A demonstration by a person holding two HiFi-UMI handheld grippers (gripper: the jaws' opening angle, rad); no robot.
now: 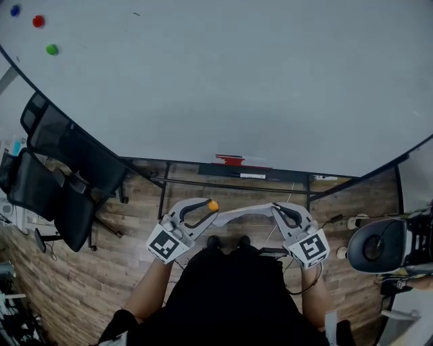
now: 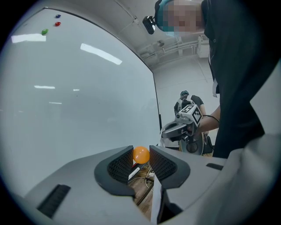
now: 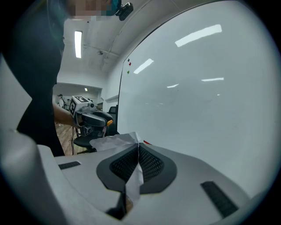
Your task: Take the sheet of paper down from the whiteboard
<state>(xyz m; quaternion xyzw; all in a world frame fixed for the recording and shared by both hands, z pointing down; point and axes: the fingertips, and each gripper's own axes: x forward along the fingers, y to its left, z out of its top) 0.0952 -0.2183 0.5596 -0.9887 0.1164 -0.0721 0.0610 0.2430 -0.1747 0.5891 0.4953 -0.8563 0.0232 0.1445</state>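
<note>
The whiteboard (image 1: 237, 81) fills the upper head view and carries no sheet. A crumpled white sheet of paper (image 1: 247, 212) hangs in front of my body, and my right gripper (image 1: 276, 209) is shut on it. In the right gripper view the paper (image 3: 115, 141) is pinched between the closed pads (image 3: 149, 162) of the gripper (image 3: 138, 151) and sticks out past them. My left gripper (image 1: 208, 206) holds a small orange magnet (image 1: 212, 205) at its tips. The left gripper view shows this magnet (image 2: 141, 154) gripped between the gripper's (image 2: 141, 160) pads.
Blue (image 1: 15, 10), red (image 1: 38, 21) and green (image 1: 52, 49) magnets sit on the board's top left. A red marker (image 1: 230, 160) lies on the tray below the board. Black office chairs (image 1: 61, 176) stand at the left, and a round black seat (image 1: 375, 246) at the right.
</note>
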